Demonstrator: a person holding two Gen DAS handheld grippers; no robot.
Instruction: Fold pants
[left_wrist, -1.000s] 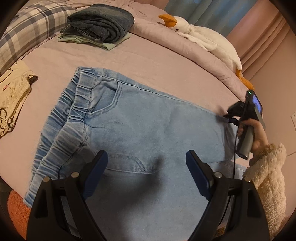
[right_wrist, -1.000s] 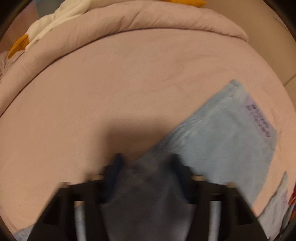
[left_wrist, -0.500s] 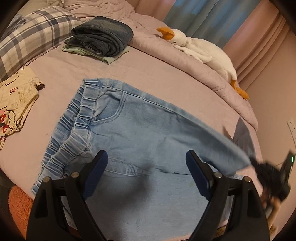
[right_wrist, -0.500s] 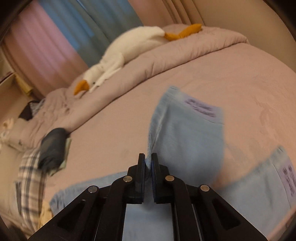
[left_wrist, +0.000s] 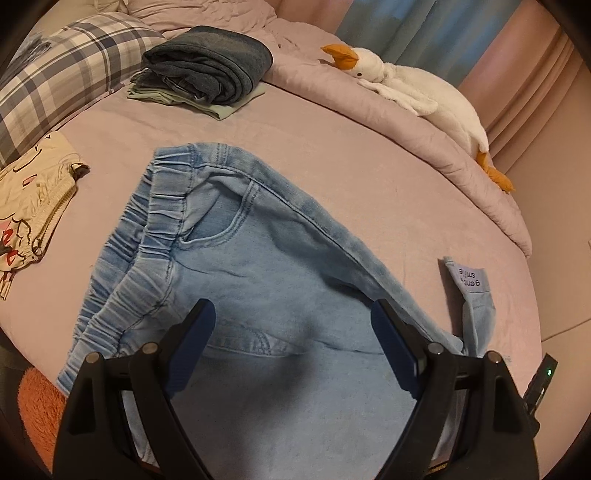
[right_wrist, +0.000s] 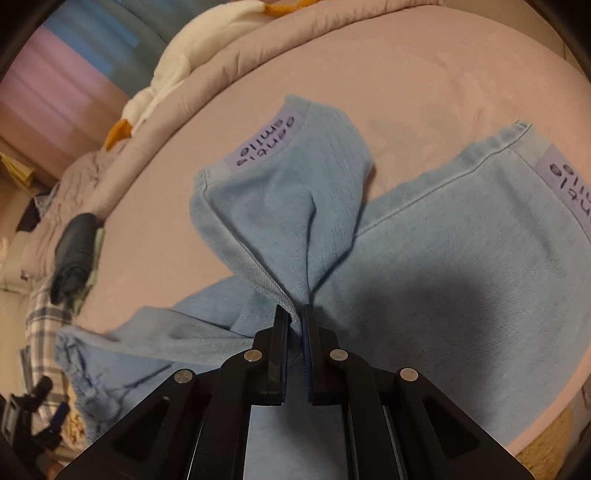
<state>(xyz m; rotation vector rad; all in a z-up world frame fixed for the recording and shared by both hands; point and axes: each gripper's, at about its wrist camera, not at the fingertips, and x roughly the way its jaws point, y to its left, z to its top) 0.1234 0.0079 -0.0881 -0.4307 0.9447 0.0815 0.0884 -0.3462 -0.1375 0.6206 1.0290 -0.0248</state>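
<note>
Light blue jeans (left_wrist: 258, 266) lie on the pink bed sheet (left_wrist: 332, 155), elastic waistband (left_wrist: 147, 236) to the left. My left gripper (left_wrist: 291, 310) hovers open over the seat, nothing between its fingers. My right gripper (right_wrist: 295, 317) is shut on the edge of one leg, which hangs bunched from the jaws. That leg's hem with the purple label (right_wrist: 266, 144) is raised off the sheet and also shows as the hem (left_wrist: 469, 280) in the left wrist view. The other leg (right_wrist: 480, 229) lies flat on the bed.
A stack of folded dark jeans (left_wrist: 207, 66) sits at the back left beside a plaid pillow (left_wrist: 66, 74). A cream garment (left_wrist: 29, 206) lies at the left. A white goose plush (left_wrist: 417, 88) rests on the rolled duvet (left_wrist: 406, 125). Something orange and fuzzy (left_wrist: 37, 410) is below the bed edge.
My right gripper shut on the leg near its end, lifted it off the sheet and carried it sideways toward the near side. The left gripper stayed open over the seat.
</note>
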